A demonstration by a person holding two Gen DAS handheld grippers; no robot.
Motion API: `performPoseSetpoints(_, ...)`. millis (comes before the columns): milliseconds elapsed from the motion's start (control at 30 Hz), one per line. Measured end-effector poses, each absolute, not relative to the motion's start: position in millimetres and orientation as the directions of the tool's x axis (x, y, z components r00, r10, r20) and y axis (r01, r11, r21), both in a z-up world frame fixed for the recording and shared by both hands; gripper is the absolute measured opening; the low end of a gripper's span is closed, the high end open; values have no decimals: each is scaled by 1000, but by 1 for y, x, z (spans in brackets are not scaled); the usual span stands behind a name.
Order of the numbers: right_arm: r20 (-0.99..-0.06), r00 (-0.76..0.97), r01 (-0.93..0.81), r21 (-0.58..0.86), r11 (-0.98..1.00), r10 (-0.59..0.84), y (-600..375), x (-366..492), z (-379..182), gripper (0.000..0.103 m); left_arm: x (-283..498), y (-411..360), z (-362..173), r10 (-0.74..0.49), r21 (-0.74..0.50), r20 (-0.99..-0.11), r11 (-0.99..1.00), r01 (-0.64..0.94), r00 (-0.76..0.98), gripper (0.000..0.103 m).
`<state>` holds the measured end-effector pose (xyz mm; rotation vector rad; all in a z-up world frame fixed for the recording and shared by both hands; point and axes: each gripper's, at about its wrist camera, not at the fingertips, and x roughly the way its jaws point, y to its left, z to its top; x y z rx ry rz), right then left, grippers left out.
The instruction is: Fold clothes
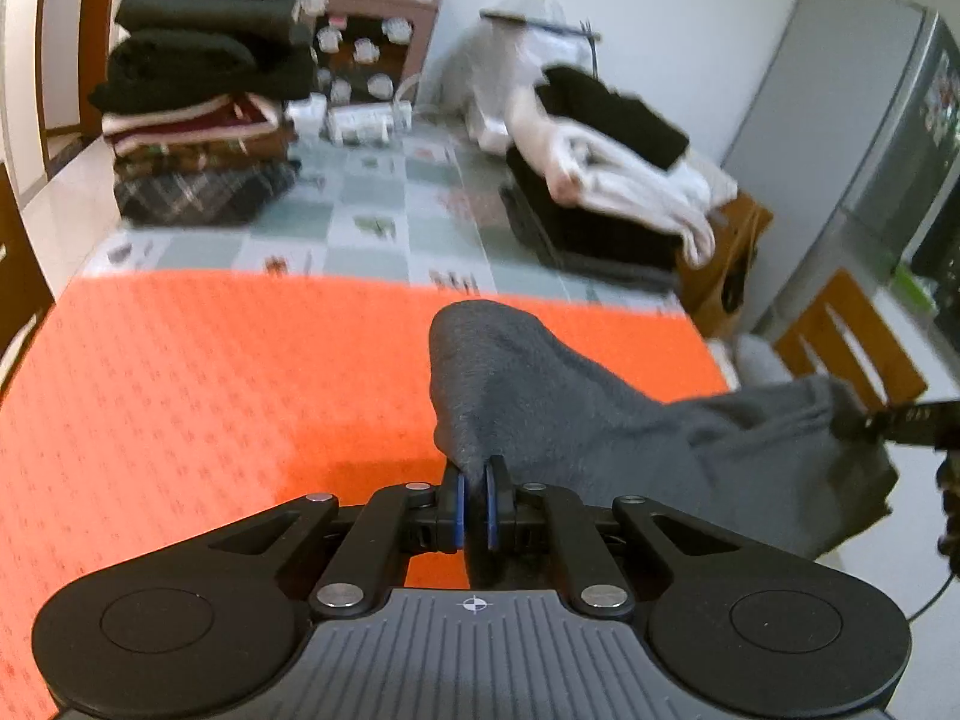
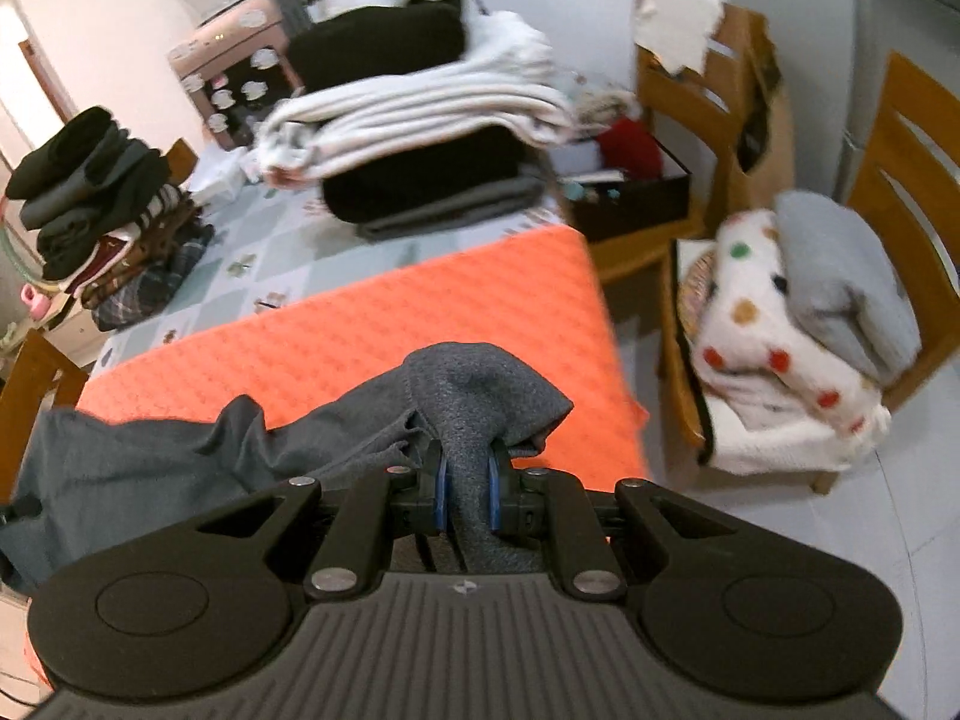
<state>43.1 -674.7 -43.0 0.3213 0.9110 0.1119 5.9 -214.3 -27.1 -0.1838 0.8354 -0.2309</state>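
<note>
A dark grey garment [image 1: 576,414] hangs stretched between my two grippers above the orange mat [image 1: 210,390]. My left gripper [image 1: 475,495] is shut on one bunched corner of it. My right gripper [image 2: 468,489] is shut on another bunched corner of the grey garment [image 2: 180,456], which sags to the left over the orange mat [image 2: 384,324]. The right gripper's tip [image 1: 912,420] shows at the far right of the left wrist view, past the mat's right edge. The garment's lower part is hidden behind the gripper bodies.
A stack of folded dark and plaid clothes [image 1: 198,108] stands at the back left of the table. A pile of white and black clothes [image 2: 420,138] lies at the back right. A chair [image 2: 810,324] to the right holds a dotted blanket and a grey cloth.
</note>
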Motion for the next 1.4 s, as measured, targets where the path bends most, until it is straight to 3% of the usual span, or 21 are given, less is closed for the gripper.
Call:
performPoseSetpoints(267,-772,601,101,331,938,208,-741,12,-67,14,-14,-264,-38,-279,-248,-721,959,140,634,6)
performPoseSetpoints(467,-789,583,145,335,931,193,-763,10,-111,15,-16,-279,-71,-221,-155,-765,975,160,605,7)
performPoseSetpoints(567,-787,597,172,315,934,155,-766,5,-125,21,-22,-273,-84,-197,-125,-769,979,159,608,9)
performPoseSetpoints(633,-783,607,194,312,930,136,-767,-1,-127,37,-26,-266,-84,-186,-116,-758,982,151,625,22)
performPoseSetpoints(667,-779,612,198,315,928,134,-767,-4,-127,41,-28,-262,-82,-184,-117,-752,982,148,633,25)
performPoseSetpoints(733,-778,613,193,318,928,138,-763,-9,-127,50,-32,-257,-78,-185,-122,-739,982,141,648,43)
performPoseSetpoints(1000,-773,607,209,379,902,184,-744,-40,-141,66,-31,-277,-66,-253,-136,-712,965,224,655,54)
performPoseSetpoints(1100,-771,608,218,391,894,189,-740,-45,-150,66,-29,-289,-64,-290,-146,-705,952,268,647,57)
performPoseSetpoints(1167,-765,614,214,398,892,194,-736,-46,-153,60,-26,-295,-61,-315,-161,-701,944,287,640,59)
performPoseSetpoints(1233,-761,621,207,393,896,190,-733,-45,-153,28,-23,-299,-56,-335,-183,-695,938,295,636,61)
performPoseSetpoints(1400,-726,665,158,365,917,174,-726,-52,-134,8,-12,-309,-45,-393,-267,-686,919,290,613,68)
